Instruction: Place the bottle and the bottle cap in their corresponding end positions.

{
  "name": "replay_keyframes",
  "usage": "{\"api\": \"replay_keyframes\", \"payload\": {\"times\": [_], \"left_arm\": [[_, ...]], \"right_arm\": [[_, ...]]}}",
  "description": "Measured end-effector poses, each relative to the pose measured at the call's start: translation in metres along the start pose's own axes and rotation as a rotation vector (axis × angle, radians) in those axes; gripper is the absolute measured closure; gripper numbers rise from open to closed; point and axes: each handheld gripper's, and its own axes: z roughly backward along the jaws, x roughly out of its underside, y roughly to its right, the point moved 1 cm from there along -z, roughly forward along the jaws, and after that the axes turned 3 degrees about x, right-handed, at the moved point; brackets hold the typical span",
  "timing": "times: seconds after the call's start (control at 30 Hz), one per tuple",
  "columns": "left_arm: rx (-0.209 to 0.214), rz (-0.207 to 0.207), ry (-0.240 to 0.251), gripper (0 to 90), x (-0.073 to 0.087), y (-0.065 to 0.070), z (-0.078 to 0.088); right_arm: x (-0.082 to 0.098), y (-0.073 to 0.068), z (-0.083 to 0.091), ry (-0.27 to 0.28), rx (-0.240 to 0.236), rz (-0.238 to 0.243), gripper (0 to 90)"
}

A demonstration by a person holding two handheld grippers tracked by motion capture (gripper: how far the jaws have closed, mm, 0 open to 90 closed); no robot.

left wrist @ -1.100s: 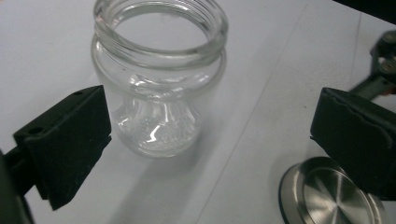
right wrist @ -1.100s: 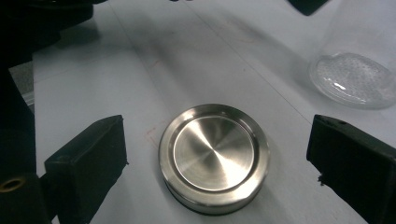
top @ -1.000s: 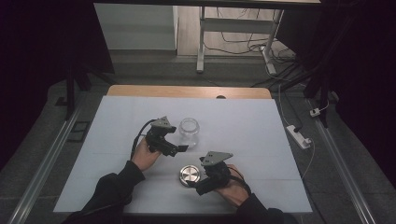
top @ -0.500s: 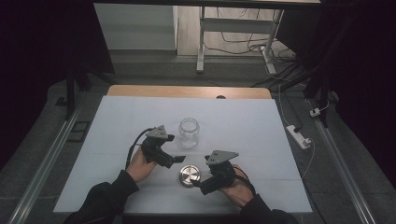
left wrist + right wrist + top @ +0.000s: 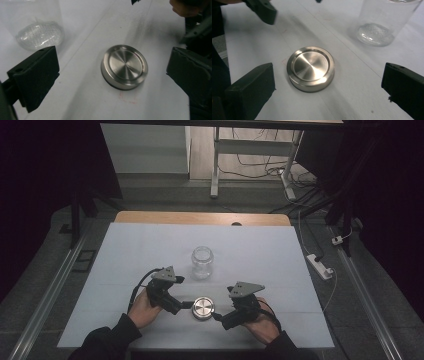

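Metal lid (image 5: 203,308) lying flat on the white counter (image 5: 260,255), near its front edge, midway between two hand-held tongs. Left tongs (image 5: 186,304) approach the lid from the left, right tongs (image 5: 216,316) from the right; both tips stand just beside the lid's rim. In the left gripper view the lid (image 5: 124,66) lies between the two black jaws, which are spread wide and clear of it on both sides. In the right gripper view the lid (image 5: 311,68) likewise lies between widely parted jaws, nearer the left one, with no pad pressing on it; these jaws have just been opening. Neither pair of tongs grips anything. Clear glass jar (image 5: 201,262), uncapped and upright, stands behind the lid, apart from it; its base appears in both gripper views.
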Motion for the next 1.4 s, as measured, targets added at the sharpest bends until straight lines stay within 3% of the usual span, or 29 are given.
{"api": "replay_keyframes", "payload": {"times": [0.1, 0.37, 0.83, 1.4], "left_arm": [[0.013, 0.008, 0.001, 0.0, 0.004, 0.004, 0.005], [-0.001, 0.009, 0.017, 0.0, 0.014, 0.013, 0.020], [-0.039, 0.067, 0.044, 0.0, 0.037, 0.023, 0.048], [-0.146, 0.145, 0.075, 0.0, 0.076, 0.031, 0.088]], "right_arm": [[0.002, 0.002, 0.005, 0.002, 0.008, -0.009, 0.0], [0.007, 0.005, 0.017, 0.003, 0.032, -0.015, 0.0], [0.018, 0.010, 0.039, -0.004, 0.082, -0.036, 0.0], [0.044, 0.024, 0.073, -0.003, 0.188, -0.116, 0.0]]}}
